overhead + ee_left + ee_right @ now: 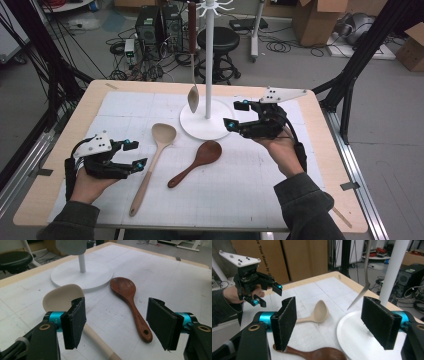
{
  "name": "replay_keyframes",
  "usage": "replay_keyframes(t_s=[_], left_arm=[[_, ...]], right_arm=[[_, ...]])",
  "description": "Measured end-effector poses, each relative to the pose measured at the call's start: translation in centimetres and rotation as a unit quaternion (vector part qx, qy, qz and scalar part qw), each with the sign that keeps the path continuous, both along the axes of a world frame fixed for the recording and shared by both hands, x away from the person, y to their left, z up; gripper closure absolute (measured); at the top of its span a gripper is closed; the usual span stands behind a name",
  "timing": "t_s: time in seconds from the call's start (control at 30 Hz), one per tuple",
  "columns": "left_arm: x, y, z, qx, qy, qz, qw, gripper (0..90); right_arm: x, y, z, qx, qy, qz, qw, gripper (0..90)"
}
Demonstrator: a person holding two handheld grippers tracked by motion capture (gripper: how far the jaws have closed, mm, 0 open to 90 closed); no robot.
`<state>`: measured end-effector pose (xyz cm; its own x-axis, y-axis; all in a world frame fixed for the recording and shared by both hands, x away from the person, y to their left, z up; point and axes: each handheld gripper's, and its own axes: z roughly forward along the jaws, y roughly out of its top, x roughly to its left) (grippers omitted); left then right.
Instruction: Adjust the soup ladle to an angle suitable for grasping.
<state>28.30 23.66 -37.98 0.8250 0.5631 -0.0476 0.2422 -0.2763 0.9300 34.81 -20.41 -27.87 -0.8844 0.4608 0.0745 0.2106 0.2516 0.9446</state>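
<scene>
While one spoon [193, 97] already hangs from the white stand [209, 65] in the upper middle of the high view, two more spoons lie flat on the counter [320, 165], so I judge the work of hanging them is about one third done. The pale wooden spoon [152, 160] lies left of centre, its bowl near the round base of the stand and its handle running toward the bottom left. The dark wooden spoon [196, 162] lies just beside it at the centre, its bowl near the base rim and apart from the pale one. Your left gripper [134, 154] rests low at the lower left of the high view, close to the handle of the pale spoon; its fingers [75, 323] stand wide apart and hold nothing, and in the left gripper view the pale handle passes under the left one while the dark spoon lies in the gap farther off. Your right gripper [235, 114] is at the right of centre, beside the stand base, above the dark spoon's bowl; its fingers [285, 322] are also wide and empty. What is left for you, I think, is to pick up each lying spoon and hang it on a free hook.
</scene>
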Motion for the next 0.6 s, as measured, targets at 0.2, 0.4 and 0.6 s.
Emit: replay_keyframes(t_s=[0.2,0.4,0.6], left_arm=[[0.1,-0.1,-0.9,0.001,0.010,0.015,0.9998,39.1],[0.0,-0.4,-1.4,0.015,0.017,0.019,0.9996,45.5],[0.0,-0.8,-2.2,0.034,0.029,0.013,0.9989,57.8]], right_arm=[[-0.8,-0.7,-1.3,-0.009,0.001,-0.009,0.9999,25.2],[-1.9,-1.5,-2.5,-0.007,0.001,-0.015,0.9999,25.2],[-2.9,-2.6,-3.5,-0.002,0.001,-0.021,0.9998,25.2]])
